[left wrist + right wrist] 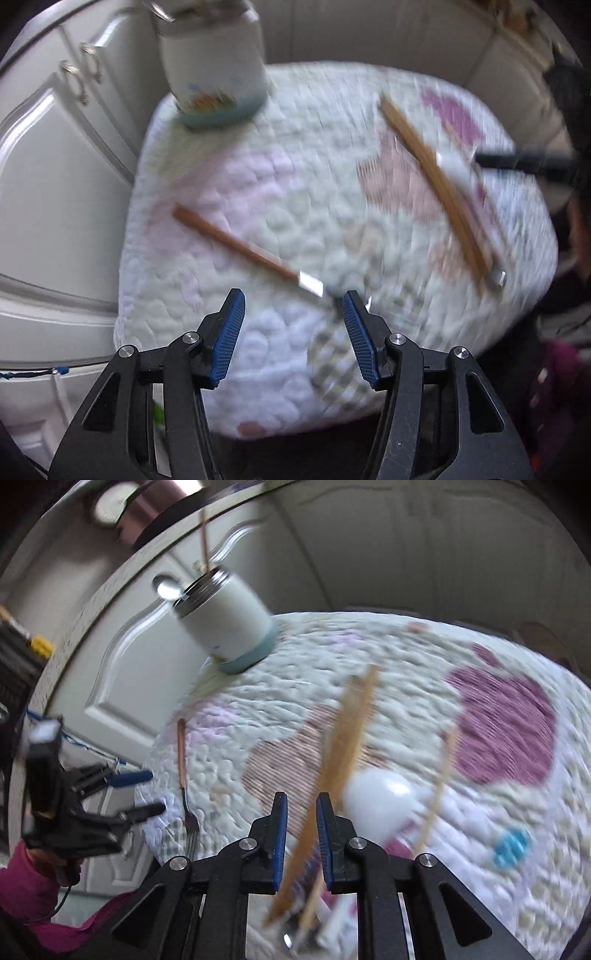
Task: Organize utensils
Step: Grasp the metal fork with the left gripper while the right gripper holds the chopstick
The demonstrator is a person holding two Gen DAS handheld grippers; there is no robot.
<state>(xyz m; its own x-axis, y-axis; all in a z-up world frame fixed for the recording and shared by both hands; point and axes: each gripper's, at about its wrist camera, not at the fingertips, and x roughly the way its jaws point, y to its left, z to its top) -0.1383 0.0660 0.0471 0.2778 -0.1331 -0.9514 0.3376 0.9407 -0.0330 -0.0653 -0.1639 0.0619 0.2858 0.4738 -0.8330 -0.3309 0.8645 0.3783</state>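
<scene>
A wooden-handled fork point(243, 249) lies on the quilted table cover point(295, 155), its metal end by my left gripper point(293, 308), which is open just above and behind it. The fork also shows in the right wrist view point(183, 771). A pair of wooden chopsticks point(436, 181) lies at the right with a white spoon point(456, 170). My right gripper point(301, 805) is part open with the chopsticks point(340, 760) passing between its pads; the white spoon point(380, 801) lies beside them. A white utensil jar point(231, 627) stands at the far left corner and holds a utensil.
White cabinet doors point(55, 155) stand close behind and left of the table. The jar point(214, 70) is near the table's far edge. The left gripper point(122, 797) shows at the left of the right wrist view. The frames are motion-blurred.
</scene>
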